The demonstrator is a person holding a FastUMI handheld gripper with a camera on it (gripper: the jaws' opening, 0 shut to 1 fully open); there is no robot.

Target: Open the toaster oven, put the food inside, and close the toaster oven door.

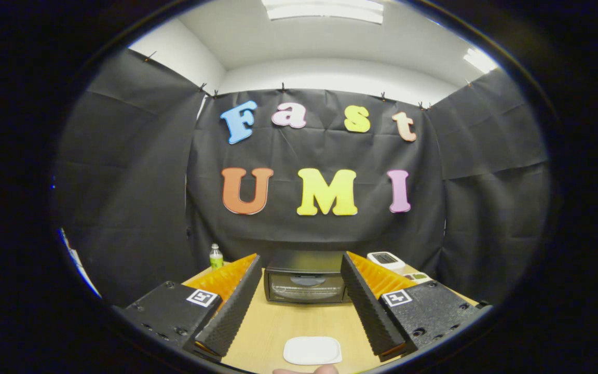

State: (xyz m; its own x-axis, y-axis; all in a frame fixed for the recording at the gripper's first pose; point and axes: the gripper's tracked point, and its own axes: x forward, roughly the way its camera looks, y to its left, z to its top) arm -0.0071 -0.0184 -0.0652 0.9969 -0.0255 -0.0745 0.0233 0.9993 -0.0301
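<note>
The desk (pixel 299 324) looks like pale, smooth, matt wood, and the white plate (pixel 312 350) on it is smooth. The toaster oven (pixel 305 280) has a glossy dark glass door, and the open tool (pixel 299 304) has ribbed, matt black pads (pixel 369 304) with orange plastic backs.

Hand-held gripper (pixel 299 296) fingers spread; toaster oven (pixel 305 277) beyond, door seemingly closed.

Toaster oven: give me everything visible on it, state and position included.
The toaster oven is a small dark box with a glossy top and a glass-fronted door, which is closed. Through the glass a wire rack shows faintly. It stands upright on the wooden table, against the black wall, facing the gripper, beyond its open fingertips and framed between them. Nothing touches it but the table. Controls are too small to tell.
</note>
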